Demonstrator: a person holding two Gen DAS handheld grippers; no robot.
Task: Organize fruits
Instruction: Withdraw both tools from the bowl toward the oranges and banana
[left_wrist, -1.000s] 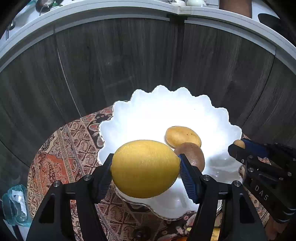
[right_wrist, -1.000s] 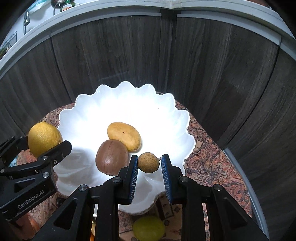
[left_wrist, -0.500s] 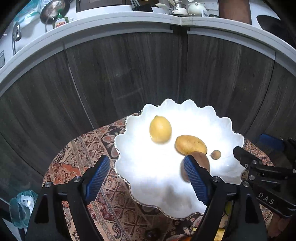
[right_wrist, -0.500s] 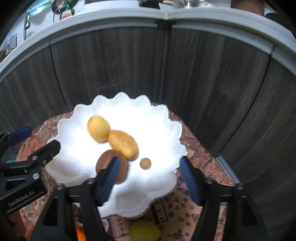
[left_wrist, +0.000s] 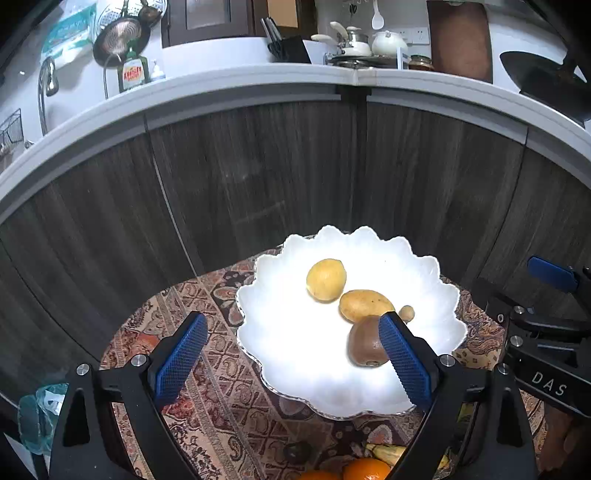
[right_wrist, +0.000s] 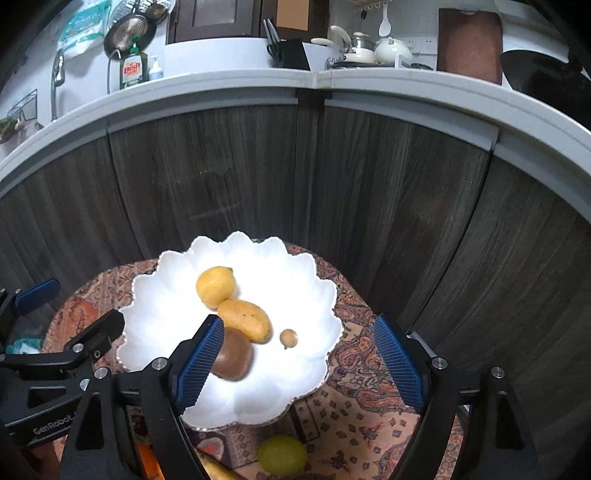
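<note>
Four fruits sit in the white scalloped bowl (right_wrist: 155, 302): lemon (right_wrist: 216, 286), mango (right_wrist: 245, 319) touching it, kiwi (right_wrist: 232, 354) partly behind right tongs' left pad, small brown fruit (right_wrist: 288, 337) apart. Left tongs (left_wrist: 291, 358) & right tongs (right_wrist: 295, 363) both spread wide, empty, w/ bowl ahead of each. Green fruit (right_wrist: 282, 453) and oranges (left_wrist: 365, 472) lie below the tongs, outside bowl. Risk: round fruit may roll off cloth (left_wrist: 221, 406) if pinched off-centre; another drop could knock the pile.

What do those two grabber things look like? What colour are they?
The left gripper and the right gripper look alike: chunky black plastic frames with silver bolts, each ending in two flat blue pads with a fine ridged grid. White letters mark their sides: "DAS" on the right one, "GenRobot" on the left one. No cables or sleeves show.
</note>
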